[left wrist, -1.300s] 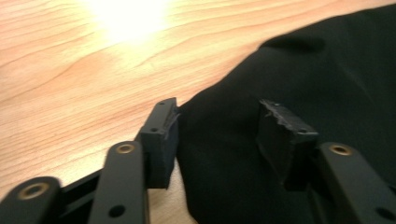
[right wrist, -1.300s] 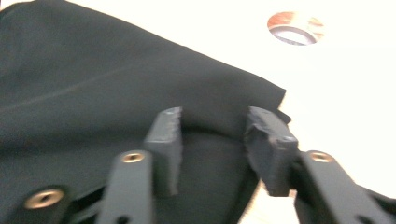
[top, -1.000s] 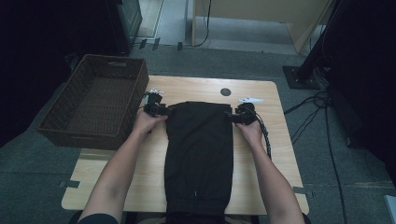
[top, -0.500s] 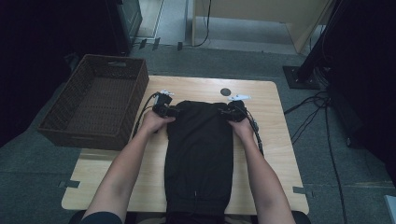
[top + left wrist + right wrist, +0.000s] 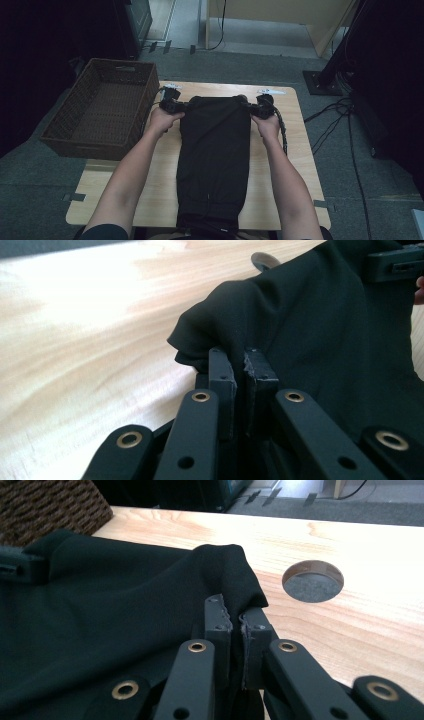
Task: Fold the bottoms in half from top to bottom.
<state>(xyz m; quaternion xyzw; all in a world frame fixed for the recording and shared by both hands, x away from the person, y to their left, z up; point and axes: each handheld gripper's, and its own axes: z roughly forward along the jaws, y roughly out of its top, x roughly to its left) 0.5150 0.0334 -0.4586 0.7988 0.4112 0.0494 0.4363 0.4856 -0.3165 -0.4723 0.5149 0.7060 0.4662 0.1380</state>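
The near end of the black cloth (image 5: 215, 160) is cut off at the table (image 5: 295, 165) edge. It lies flat beside the basket (image 5: 100, 112). The left gripper (image 5: 239, 371) and right gripper (image 5: 234, 620) have just closed, each pinching a far corner.

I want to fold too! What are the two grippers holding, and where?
Both hold the black garment by its far corners: the left gripper pinches the left one, the right gripper the right one.

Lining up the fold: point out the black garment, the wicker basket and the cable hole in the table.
black garment (image 5: 215, 150): high view, middle of the cloth.
wicker basket (image 5: 150, 87): high view, right-hand wall.
cable hole (image 5: 313, 581): right gripper view, centre of the round opening.
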